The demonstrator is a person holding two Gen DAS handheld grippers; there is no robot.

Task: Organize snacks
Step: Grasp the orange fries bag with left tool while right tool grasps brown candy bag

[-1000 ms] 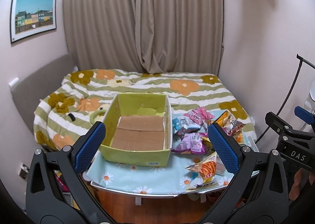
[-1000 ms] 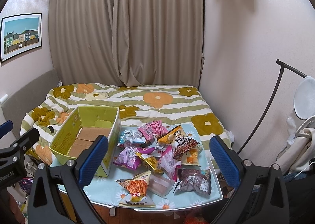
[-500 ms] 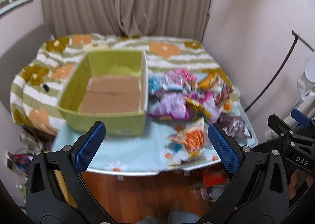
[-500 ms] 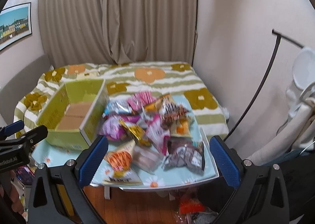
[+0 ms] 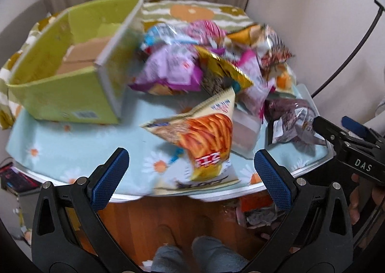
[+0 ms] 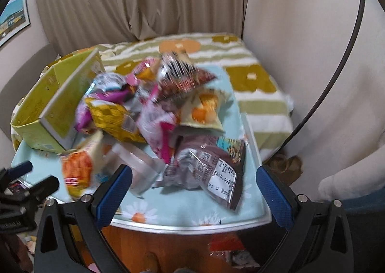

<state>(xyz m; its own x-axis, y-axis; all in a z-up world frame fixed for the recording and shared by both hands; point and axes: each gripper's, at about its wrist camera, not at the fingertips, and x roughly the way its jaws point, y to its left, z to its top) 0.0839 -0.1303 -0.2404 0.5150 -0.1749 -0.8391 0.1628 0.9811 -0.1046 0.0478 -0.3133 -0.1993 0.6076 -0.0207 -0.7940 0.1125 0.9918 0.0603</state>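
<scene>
1. Left wrist view: my left hand-held gripper (image 5: 191, 167) is spread wide with nothing between its blue pads, hovering over the near edge of the desk (image 5: 72, 143).
2. Just ahead of it, the orange chip bag (image 5: 204, 138) lies at the near edge, its lower end reaching that edge.
3. The green cardboard box (image 5: 65, 95) sits toward the far left corner of the desk, open at the top, with brown flaps showing inside.
4. The snack pile (image 5: 204, 64) is heaped right of the box across the far half of the desk; a purple bag (image 5: 170, 71) lies closest to the box wall.
5. A dark brown packet (image 5: 291, 119) lies at the right edge, near the right hand-held gripper's black frame (image 5: 349, 143).
6. Right wrist view: my right hand-held gripper (image 6: 193, 193) is also spread wide and holds nothing, hovering over the near edge of the desk.
7. The brown packet (image 6: 211, 167) lies between its fingers, label side up.
8. A clear plastic container (image 6: 137, 167) sits just left of that packet, touching it.
9. This view is motion-blurred, so I cannot read the smaller wrappers.
</scene>
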